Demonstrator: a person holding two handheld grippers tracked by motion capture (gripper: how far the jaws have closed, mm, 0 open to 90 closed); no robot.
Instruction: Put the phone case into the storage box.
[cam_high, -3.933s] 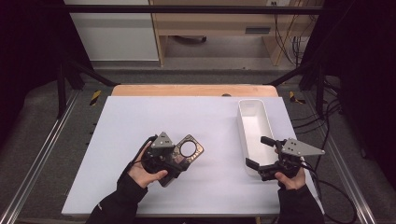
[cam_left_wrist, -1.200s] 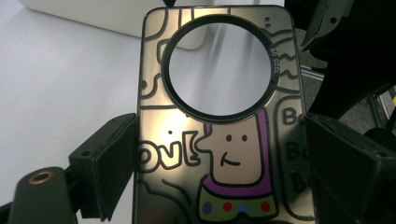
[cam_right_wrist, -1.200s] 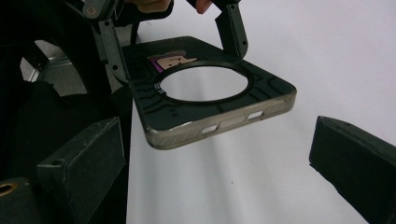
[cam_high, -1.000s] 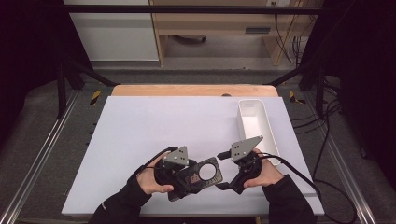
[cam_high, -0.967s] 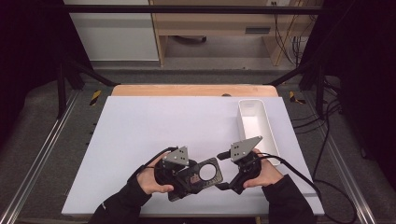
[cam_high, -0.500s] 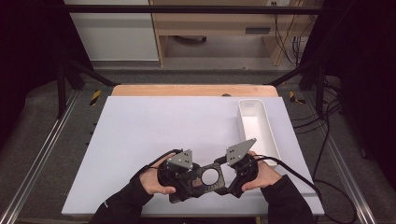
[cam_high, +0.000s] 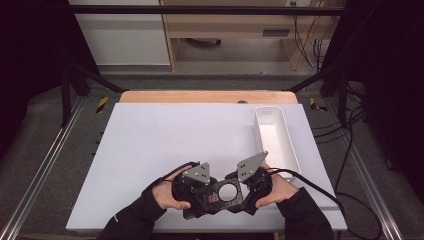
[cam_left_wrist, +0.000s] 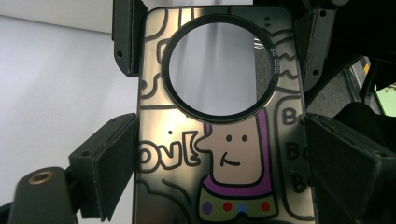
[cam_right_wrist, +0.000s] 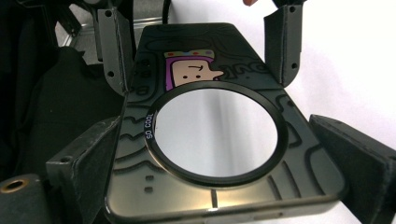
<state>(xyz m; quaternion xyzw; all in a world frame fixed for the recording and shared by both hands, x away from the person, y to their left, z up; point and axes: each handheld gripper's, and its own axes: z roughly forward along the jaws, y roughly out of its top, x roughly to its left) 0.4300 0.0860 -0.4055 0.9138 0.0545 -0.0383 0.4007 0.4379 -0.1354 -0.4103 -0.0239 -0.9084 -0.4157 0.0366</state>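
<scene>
Near the front edge of a white table, two hands hold two black grippers that meet nose to nose over one thing: a phone case with a large round hole. In the high view the case is a small dark slab between the left gripper and the right gripper; whether it rests on the table or hangs just above it cannot be told. The left hand and right hand wrap the gripper bodies, and a grey three-cornered plate tops each.

The left gripper view shows what the high view cannot: the case is glossy, printed with a cartoon face above a purple collar with coloured dots, and outlined letters. A black ring edges the hole. The left gripper has its jaws closed narrow on the case's two long sides, and the other gripper's jaws grip the far end.

The right gripper view shows the case from the opposite end, with the cartoon upside down at the far side. The right gripper clamps both edges likewise.

Farther back, at the table's right, a long white tray stands well apart from the hands.
</scene>
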